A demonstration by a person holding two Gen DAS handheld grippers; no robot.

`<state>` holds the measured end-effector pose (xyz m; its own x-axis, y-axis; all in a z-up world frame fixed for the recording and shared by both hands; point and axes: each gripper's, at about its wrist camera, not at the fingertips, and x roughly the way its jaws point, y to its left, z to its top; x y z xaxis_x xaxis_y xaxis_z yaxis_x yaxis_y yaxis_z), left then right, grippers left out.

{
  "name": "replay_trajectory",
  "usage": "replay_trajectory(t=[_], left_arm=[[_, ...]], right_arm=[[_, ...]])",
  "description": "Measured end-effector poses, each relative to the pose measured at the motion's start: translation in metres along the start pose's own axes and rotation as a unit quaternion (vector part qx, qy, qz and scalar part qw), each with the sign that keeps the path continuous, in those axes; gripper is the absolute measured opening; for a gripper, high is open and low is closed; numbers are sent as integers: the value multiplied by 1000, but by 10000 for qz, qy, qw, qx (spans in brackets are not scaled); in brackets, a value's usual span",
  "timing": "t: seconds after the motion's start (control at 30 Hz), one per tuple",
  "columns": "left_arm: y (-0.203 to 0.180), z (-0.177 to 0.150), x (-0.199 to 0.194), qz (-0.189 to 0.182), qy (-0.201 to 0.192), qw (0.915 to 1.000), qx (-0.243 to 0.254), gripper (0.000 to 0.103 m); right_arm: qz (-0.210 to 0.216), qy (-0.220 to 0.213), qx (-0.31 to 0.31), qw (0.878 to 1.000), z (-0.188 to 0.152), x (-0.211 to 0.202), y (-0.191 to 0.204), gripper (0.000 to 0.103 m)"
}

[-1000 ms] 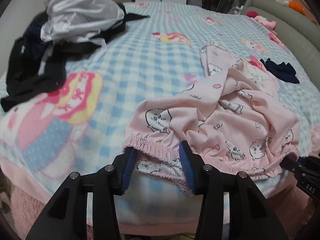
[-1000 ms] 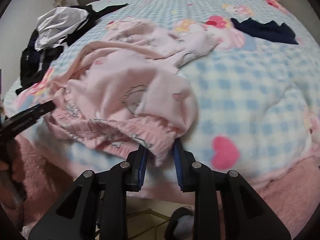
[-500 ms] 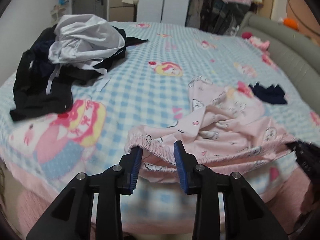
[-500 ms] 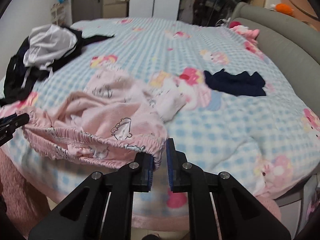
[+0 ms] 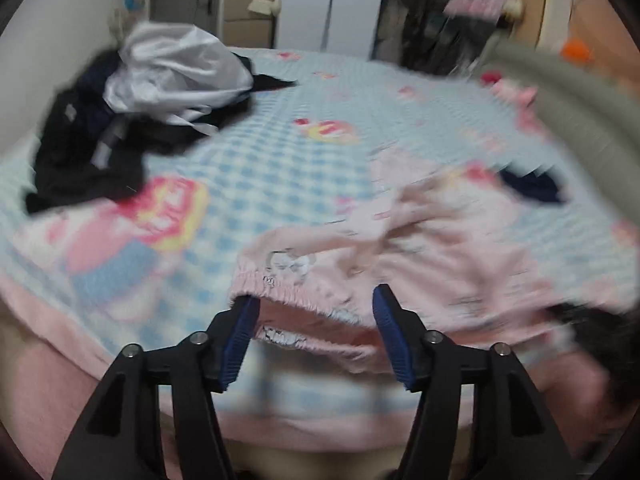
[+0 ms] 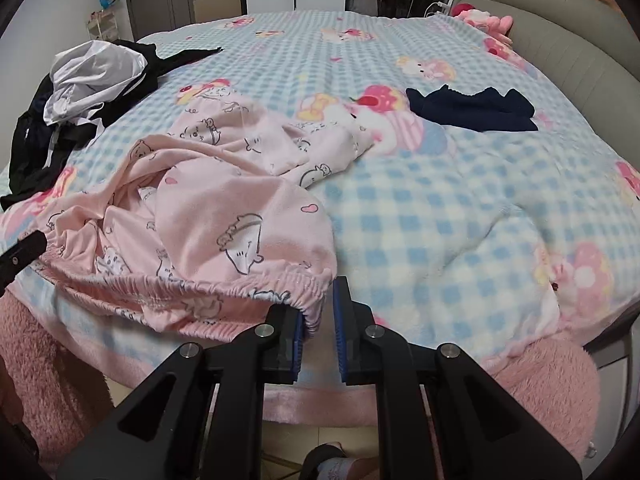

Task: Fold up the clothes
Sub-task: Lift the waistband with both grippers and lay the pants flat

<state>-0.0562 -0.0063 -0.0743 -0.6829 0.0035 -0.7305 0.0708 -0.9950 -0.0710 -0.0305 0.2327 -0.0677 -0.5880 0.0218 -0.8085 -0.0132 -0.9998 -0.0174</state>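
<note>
While nothing is folded yet, your stock reads: dark heap (image 6: 80, 120) untouched far left; left gripper (image 5: 312, 332) jaws opening around the waistband; pink pyjama trousers (image 6: 224, 216) crumpled at the bed's near edge; right gripper (image 6: 318, 320) pinching their other waistband corner; navy piece (image 6: 472, 110) waiting.

Bed middle (image 6: 400, 208) bare; dark clothes pile (image 6: 80, 96) blocks far-left corner.

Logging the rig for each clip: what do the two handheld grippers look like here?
Both look alike. The left gripper and right gripper each have two angular matte-black fingers with triangular cut-outs and round silver screws. The inner faces carry ribbed blue pads. No cables, lettering or sleeves show.
</note>
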Motion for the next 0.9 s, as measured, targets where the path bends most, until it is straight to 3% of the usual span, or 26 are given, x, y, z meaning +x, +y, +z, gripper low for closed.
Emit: replay_trajectory(t=[0.07, 0.23, 0.27, 0.33, 0.37, 0.43, 0.47, 0.53, 0.63, 0.7, 0.8, 0.9], left_arm=[[-4, 2, 22, 334, 246, 9988, 240, 67], [-5, 4, 67, 402, 869, 9943, 466, 71], [-5, 5, 69, 360, 883, 9943, 473, 67], [-4, 8, 65, 305, 795, 9952, 474, 49], [-3, 11, 61, 370, 718, 9954, 511, 34], [-1, 19, 53, 501, 572, 9955, 558, 27], [1, 25, 50, 556, 508, 9956, 562, 18], [6, 43, 43, 568, 366, 9963, 522, 17], [4, 83, 29, 410, 14, 9981, 463, 17], [-5, 118, 11, 386, -410, 9971, 511, 16], [-19, 179, -40, 278, -1375, 9890, 461, 17], [-19, 211, -89, -74, -2035, 9788, 240, 17]], right_arm=[[196, -45, 5, 9998, 1, -2, 2, 29], [417, 60, -238, 9988, 0, 9, 16, 35], [445, 128, -313, 9984, 0, 15, 19, 35], [568, 426, -394, 9967, -3, 31, 24, 35], [474, 449, -505, 9966, -2, 34, 27, 32], [194, 416, -769, 9960, 2, 38, 32, 16], [55, 399, -900, 9951, 5, 40, 35, 15], [-173, 250, -898, 9955, 22, 37, 30, 15], [-372, -157, -874, 9954, 68, 19, 18, 15], [-630, -659, -998, 9908, 108, -5, 15, 15], [-894, -1614, -969, 9780, 168, -64, 12, 15], [-990, -2657, -631, 9569, 212, -137, 8, 15]])
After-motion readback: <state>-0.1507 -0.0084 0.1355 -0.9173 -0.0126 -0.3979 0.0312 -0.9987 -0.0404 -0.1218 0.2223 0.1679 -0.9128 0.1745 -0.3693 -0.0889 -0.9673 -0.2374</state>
